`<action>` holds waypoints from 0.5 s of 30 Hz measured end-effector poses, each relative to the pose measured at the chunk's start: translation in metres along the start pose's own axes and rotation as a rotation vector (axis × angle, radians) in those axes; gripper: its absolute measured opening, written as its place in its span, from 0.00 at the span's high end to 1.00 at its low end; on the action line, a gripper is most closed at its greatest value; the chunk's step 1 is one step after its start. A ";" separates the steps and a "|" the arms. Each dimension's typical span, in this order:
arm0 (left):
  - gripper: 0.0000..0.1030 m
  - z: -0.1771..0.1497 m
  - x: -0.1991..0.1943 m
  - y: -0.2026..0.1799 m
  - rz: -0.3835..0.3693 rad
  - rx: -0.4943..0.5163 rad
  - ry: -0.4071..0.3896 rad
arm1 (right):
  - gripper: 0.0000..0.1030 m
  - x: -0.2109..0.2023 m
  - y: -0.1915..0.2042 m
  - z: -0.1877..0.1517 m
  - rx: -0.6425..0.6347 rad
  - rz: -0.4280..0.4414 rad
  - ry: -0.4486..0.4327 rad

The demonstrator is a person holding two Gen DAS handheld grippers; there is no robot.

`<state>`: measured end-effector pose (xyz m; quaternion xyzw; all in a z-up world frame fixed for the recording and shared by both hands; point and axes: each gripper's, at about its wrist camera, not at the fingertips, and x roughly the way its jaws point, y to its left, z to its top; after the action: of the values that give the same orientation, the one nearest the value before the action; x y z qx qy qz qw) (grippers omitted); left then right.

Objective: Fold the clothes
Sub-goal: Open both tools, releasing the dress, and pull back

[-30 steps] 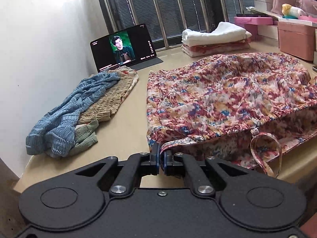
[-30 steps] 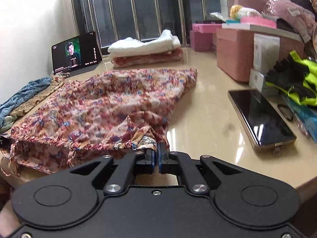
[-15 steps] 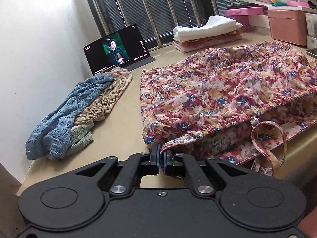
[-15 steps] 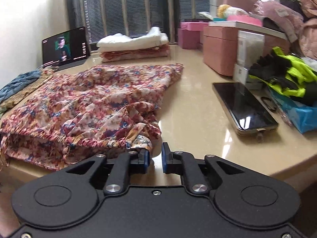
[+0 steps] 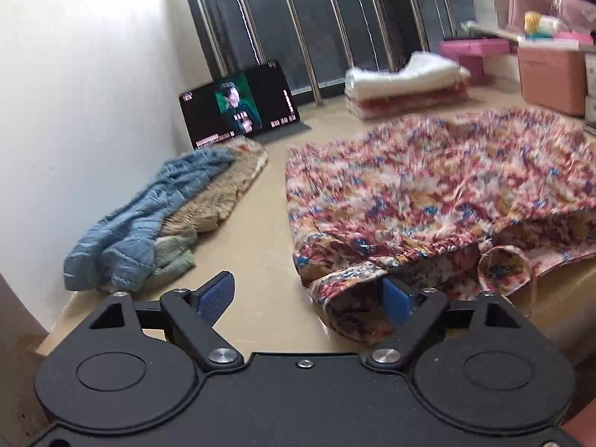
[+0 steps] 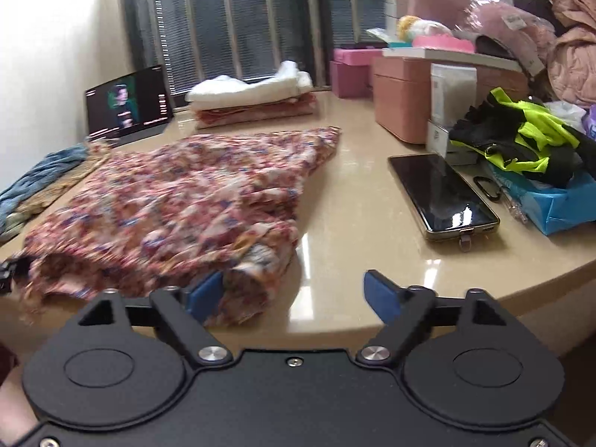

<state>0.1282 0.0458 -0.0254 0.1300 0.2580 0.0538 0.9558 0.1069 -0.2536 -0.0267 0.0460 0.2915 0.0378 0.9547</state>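
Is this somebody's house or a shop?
Probably a home: folded clothes are stacked by the window, a tablet is playing a video, and a phone lies on the table.

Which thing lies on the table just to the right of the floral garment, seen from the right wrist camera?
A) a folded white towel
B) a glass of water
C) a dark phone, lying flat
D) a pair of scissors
C: the dark phone lies flat on the bare table, to the right of the floral garment.
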 end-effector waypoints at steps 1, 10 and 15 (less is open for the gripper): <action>0.14 -0.002 -0.004 0.001 0.002 -0.007 -0.007 | 0.17 -0.005 0.002 -0.003 -0.013 0.006 -0.005; 0.00 -0.017 -0.036 0.014 -0.043 -0.140 -0.040 | 0.07 -0.025 0.030 -0.018 -0.120 -0.004 -0.011; 0.00 -0.030 -0.050 0.019 -0.129 -0.298 0.012 | 0.00 -0.029 0.052 -0.020 -0.134 0.031 -0.002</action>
<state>0.0693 0.0622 -0.0209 -0.0302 0.2609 0.0310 0.9644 0.0696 -0.2034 -0.0210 -0.0136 0.2867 0.0718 0.9552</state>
